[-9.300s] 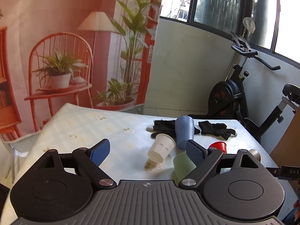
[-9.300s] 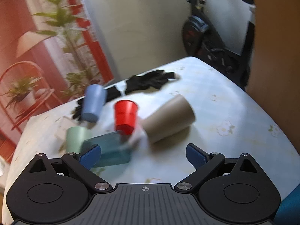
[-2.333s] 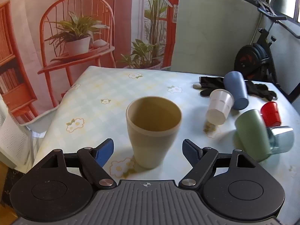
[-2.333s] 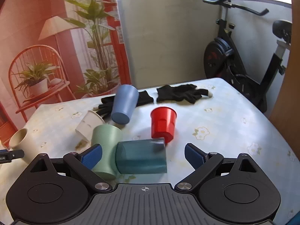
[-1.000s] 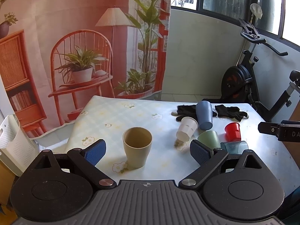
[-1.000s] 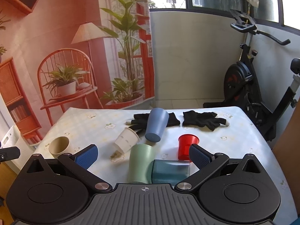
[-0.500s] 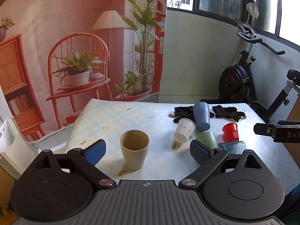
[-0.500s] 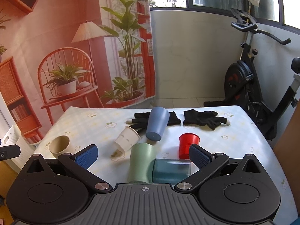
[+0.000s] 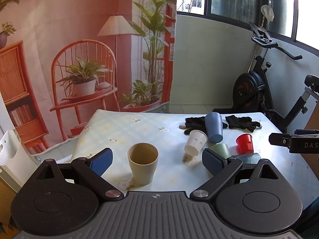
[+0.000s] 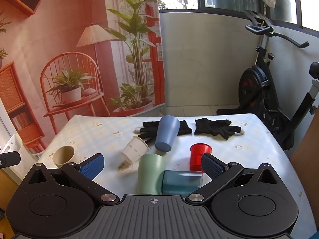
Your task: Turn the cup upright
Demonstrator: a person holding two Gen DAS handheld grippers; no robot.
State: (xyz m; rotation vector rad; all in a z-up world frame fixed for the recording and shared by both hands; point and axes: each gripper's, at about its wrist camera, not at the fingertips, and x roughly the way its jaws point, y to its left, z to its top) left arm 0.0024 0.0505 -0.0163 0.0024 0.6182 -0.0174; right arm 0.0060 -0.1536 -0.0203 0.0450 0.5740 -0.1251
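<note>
A beige cup point(image 9: 143, 165) stands upright on the table's left part; it also shows in the right wrist view point(image 10: 63, 156). My left gripper point(image 9: 157, 161) is open and empty, pulled back above the table with the beige cup between and beyond its fingers. My right gripper point(image 10: 152, 165) is open and empty, above the near edge. Beyond it a green cup point(image 10: 151, 176), a teal cup point(image 10: 182, 181), a white cup point(image 10: 135, 151) and a blue cup point(image 10: 167, 132) lie on their sides. A red cup point(image 10: 198, 156) stands rim up.
Two black gloves point(image 10: 217, 129) lie at the table's far side. The table point(image 9: 123, 129) has a floral cloth. An exercise bike point(image 10: 263, 91) stands at the right. A white basket point(image 9: 14, 159) is beside the table's left edge.
Both grippers have drawn back and risen slightly; the view is a little wider. The cups have not moved.
</note>
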